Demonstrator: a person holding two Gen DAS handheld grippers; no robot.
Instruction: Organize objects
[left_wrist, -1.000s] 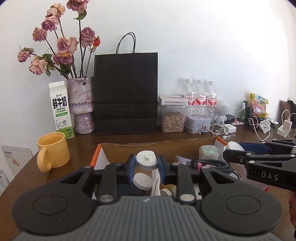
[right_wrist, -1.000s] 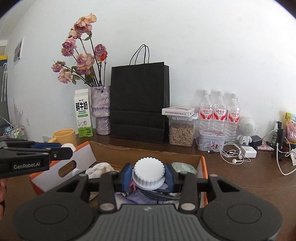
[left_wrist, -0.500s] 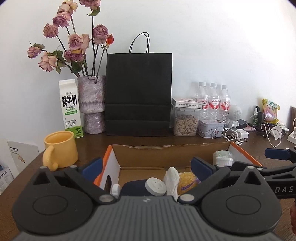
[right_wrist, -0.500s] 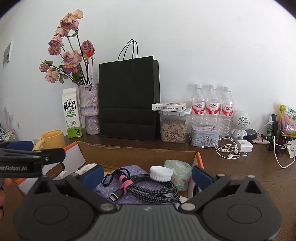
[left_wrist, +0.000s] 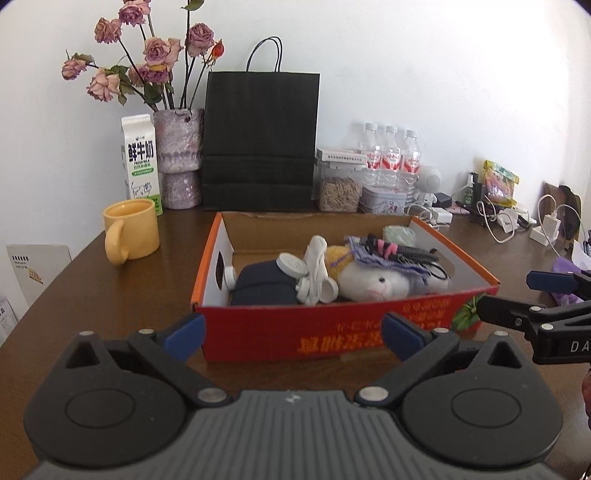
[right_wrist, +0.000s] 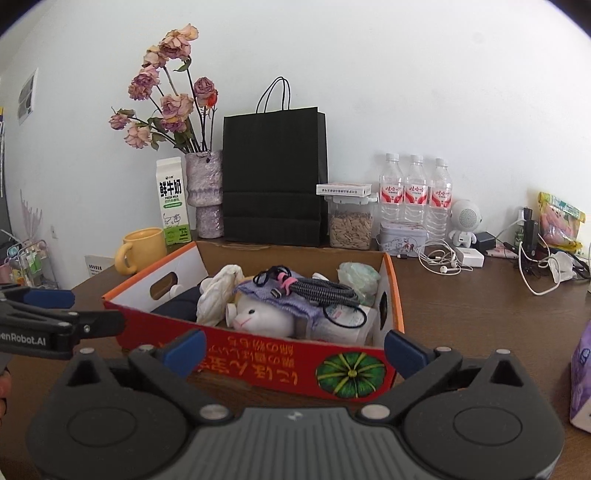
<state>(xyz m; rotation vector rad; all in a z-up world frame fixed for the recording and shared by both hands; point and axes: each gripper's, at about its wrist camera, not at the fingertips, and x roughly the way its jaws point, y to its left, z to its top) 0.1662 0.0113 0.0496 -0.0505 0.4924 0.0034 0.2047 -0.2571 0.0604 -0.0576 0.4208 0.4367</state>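
Box: I see a shallow cardboard box (left_wrist: 332, 332), red printed front wall, orange rims, white end walls with oval hand holes, plain brown inside; it sits mid-tabletop, its back wall close to the row along the wall.
Contents: a soft white plush toy (left_wrist: 373, 284) under a lilac knitted cloth (right_wrist: 280, 299), a coiled braided cable (right_wrist: 321, 290) with a pink tie on top, a dark navy bundle (left_wrist: 262, 284), white round caps (left_wrist: 291, 264), a pale green crumpled wad (right_wrist: 358, 277) in the far right corner.
Tabletop: dark brown wood (left_wrist: 110, 295), smooth, bare between the box and the left edge apart from a glossy yellow mug (left_wrist: 131, 230).
Back row: matte black paper bag (left_wrist: 260, 136), milk carton (left_wrist: 141, 158), rough mauve vase (left_wrist: 179, 155) of dried roses, clear water bottles (right_wrist: 415, 192).
Right side: loose white wires (right_wrist: 443, 258) toward the right edge.
Left hand-held gripper (left_wrist: 291, 334): jaws just opened, spread wide, nothing between them; it sits outside the box, facing the front wall.
Right hand-held gripper (right_wrist: 293, 345): likewise just opened and empty, before the front wall's right corner.
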